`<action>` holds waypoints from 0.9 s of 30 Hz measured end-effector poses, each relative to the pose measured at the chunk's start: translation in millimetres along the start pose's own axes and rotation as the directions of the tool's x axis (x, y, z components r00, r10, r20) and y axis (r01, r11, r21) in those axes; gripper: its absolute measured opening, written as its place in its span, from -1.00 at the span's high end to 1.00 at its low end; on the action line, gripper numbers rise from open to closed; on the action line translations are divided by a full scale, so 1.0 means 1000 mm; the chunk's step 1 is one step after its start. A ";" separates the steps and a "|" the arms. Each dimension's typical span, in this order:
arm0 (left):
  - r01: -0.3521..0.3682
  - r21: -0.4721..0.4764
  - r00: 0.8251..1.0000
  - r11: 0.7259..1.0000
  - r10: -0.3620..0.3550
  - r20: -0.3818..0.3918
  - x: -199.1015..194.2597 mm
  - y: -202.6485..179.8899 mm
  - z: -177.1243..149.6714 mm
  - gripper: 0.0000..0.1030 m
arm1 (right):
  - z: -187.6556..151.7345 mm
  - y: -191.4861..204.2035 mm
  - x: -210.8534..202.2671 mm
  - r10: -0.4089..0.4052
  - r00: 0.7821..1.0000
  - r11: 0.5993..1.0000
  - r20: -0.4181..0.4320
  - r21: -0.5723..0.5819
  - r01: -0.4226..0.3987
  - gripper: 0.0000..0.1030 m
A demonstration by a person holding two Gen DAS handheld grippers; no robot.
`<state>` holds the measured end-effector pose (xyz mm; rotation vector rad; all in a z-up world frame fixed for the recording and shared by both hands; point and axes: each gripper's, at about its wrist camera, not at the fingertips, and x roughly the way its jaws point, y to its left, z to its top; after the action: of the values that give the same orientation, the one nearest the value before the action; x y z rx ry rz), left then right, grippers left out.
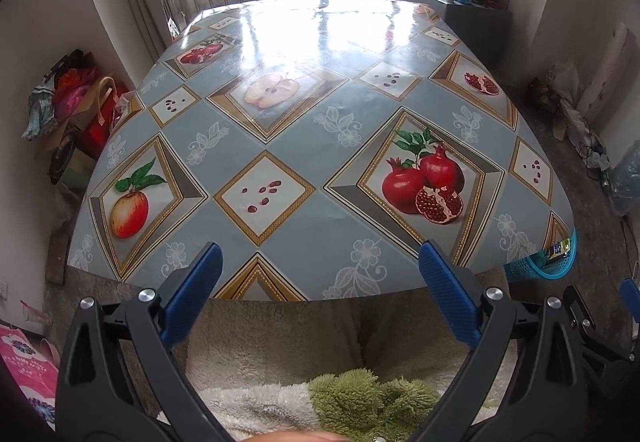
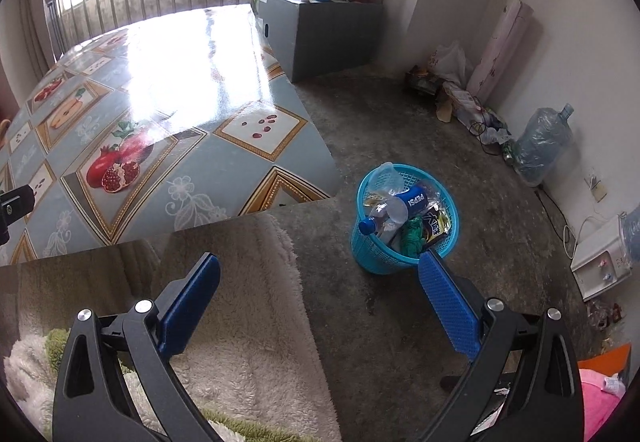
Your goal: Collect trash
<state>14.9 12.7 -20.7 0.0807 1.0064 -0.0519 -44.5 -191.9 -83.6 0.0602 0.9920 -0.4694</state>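
A turquoise mesh basket (image 2: pixel 376 256) stands on the concrete floor beside the table's near right corner. It holds a Pepsi bottle (image 2: pixel 394 208), a clear plastic cup, a dark snack wrapper and a green scrap. My right gripper (image 2: pixel 320 274) hangs open just in front of the basket, with nothing between its blue pads. My left gripper (image 1: pixel 320 262) is open too, held over the near edge of the table (image 1: pixel 304 122), which carries a fruit-print cloth. The basket's rim (image 1: pixel 536 268) peeks out at the table's right corner in the left wrist view.
A fluffy cream and green garment (image 2: pixel 248 322) covers the person's lap under both grippers. A grey cabinet (image 2: pixel 320 34) with bottles stands beyond the table. Bags, cables and a large water jug (image 2: pixel 544 142) line the right wall. Bags are piled at the left wall (image 1: pixel 76 106).
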 end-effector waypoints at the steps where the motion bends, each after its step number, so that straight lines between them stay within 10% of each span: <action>1: -0.002 0.001 1.000 1.000 0.002 -0.001 0.000 0.000 0.000 -0.83 | 0.000 0.000 0.000 0.000 1.000 1.000 0.000 0.001 0.000 -0.88; 27: -0.041 0.003 0.999 0.999 0.041 -0.004 0.003 0.005 -0.002 -0.83 | 0.006 0.000 -0.008 -0.006 1.000 1.000 0.023 -0.001 0.006 -0.88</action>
<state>15.3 17.4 -24.4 0.1036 1.0080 -0.0158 -43.3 -190.2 -73.5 0.0507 0.9702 -0.4734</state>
